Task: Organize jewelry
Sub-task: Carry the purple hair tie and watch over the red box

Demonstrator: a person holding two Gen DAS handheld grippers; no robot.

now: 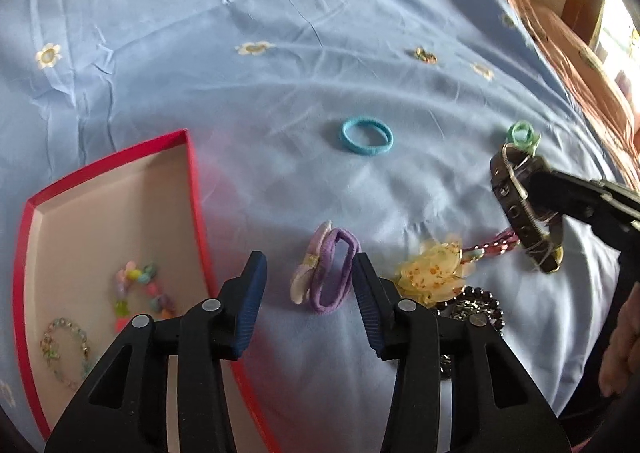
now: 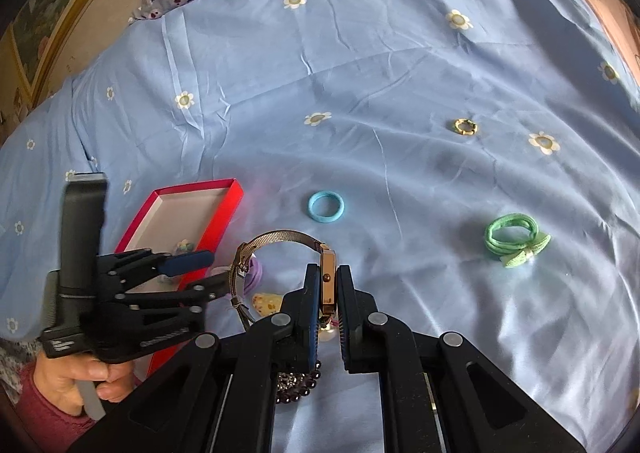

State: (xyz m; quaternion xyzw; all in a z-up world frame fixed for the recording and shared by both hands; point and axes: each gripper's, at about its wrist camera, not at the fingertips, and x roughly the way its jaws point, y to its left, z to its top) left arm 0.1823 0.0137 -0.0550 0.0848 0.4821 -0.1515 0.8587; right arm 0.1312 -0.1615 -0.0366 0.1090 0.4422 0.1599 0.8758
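Two ribbed blue pads of the right gripper pinched a rectangular, mesh-banded watch, while the left gripper stood spread above the wrinkled sheet.

Bare sheet beyond the blue hair tie; clutter nearer.
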